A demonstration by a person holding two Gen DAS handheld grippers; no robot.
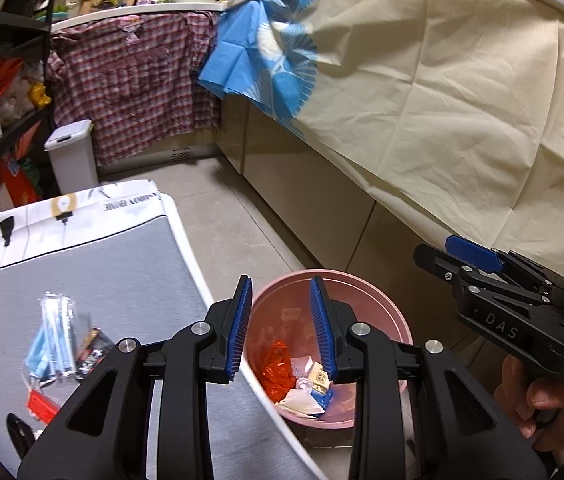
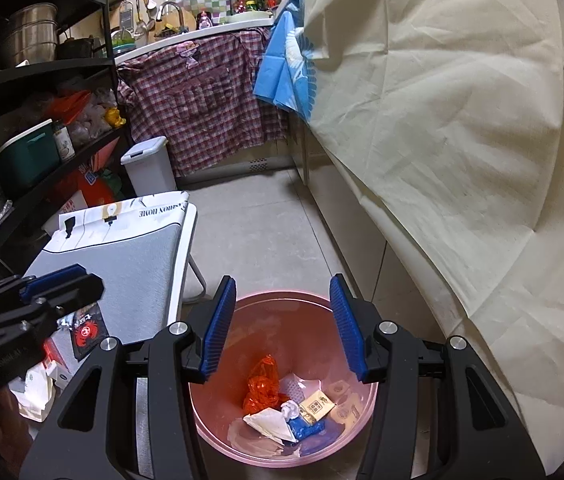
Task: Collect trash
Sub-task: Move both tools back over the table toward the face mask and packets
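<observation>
Hovering above the round pink plastic bin (image 2: 282,380), both the left gripper (image 1: 282,328) and right gripper (image 2: 282,324) stood spread, empty; leftover wrappers on the grey padded board (image 1: 101,264) risked being overlooked.

Left gripper (image 1: 279,330): black frame, blue ribbed pads, tilted downward; jaws parted, nothing between the pads. Seen from the right wrist view, it enters at the left edge, pointing right.

Right gripper (image 2: 284,326): same build, tilted downward; jaws parted wider than the left pair, nothing between the pads. Seen from the left wrist view, it enters at the right edge, pointing left.

Right hand (image 1: 538,404): bare, fingers wrapped around the black handle under the right gripper, at the lower right corner of the left wrist view.
</observation>
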